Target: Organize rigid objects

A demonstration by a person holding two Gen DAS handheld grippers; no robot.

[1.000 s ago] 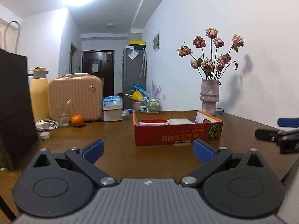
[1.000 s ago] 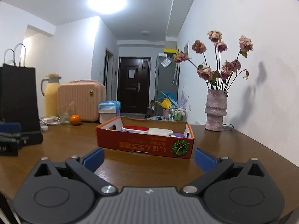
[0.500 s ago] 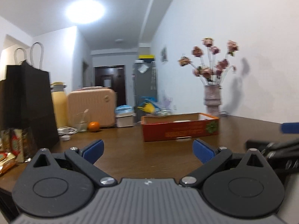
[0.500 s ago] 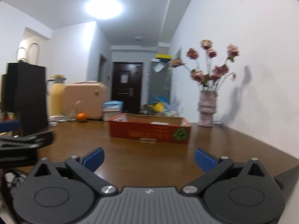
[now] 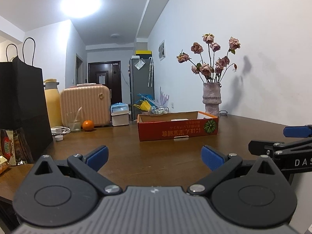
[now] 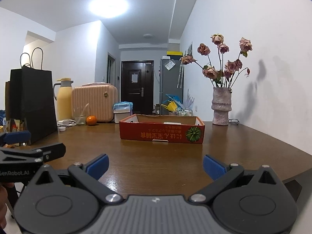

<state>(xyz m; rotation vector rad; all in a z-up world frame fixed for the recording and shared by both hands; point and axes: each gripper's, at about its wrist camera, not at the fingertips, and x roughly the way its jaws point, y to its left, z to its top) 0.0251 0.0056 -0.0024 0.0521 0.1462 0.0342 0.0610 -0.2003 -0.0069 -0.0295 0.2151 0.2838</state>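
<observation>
A shallow red cardboard box [image 5: 177,125] stands in the middle of the brown table; it also shows in the right wrist view [image 6: 161,131]. Only a sliver of white things shows inside it. My left gripper [image 5: 154,156] is open and empty, low over the table's near part, well short of the box. My right gripper [image 6: 155,163] is open and empty too, beside the left one. Each gripper shows at the other view's edge.
A black paper bag [image 5: 21,105], a yellow flask [image 5: 51,105], a pink case [image 5: 85,102], a glass [image 5: 75,120], an orange [image 5: 88,125] and a white cap [image 5: 59,137] stand at the left. A vase of dried roses [image 5: 211,97] stands behind the box. Snack packets [image 5: 7,148] lie at the near left.
Both grippers have drawn back from the box toward the table's near edge and sit lower; the box looks smaller and its contents are mostly hidden. Jaws stayed open.
</observation>
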